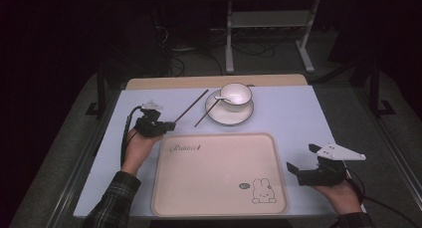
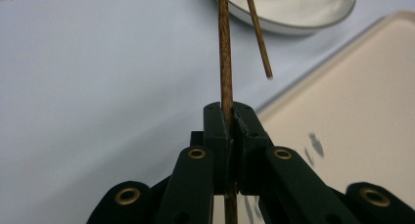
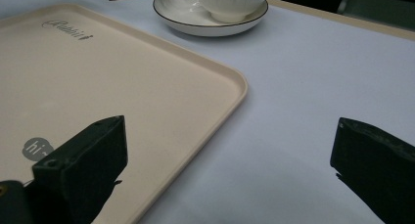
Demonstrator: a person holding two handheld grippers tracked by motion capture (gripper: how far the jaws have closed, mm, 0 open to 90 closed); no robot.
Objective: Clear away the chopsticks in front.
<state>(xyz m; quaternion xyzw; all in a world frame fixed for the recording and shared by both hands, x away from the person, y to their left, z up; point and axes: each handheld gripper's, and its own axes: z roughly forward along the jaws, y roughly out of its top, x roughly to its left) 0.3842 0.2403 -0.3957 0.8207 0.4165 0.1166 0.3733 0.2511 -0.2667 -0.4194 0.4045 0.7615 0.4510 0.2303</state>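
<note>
One thin brown wooden chopstick clamped in left gripper; right gripper jaws wide apart, holding nothing, beside beige tray.

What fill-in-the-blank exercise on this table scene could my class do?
1. The left tongs are shut on a ____.
2. The cup stands on a ____.
3. The tray bears a drawing of a ____.
4. The right tongs stand ____.

Missing words: chopstick; saucer; rabbit; open
</note>
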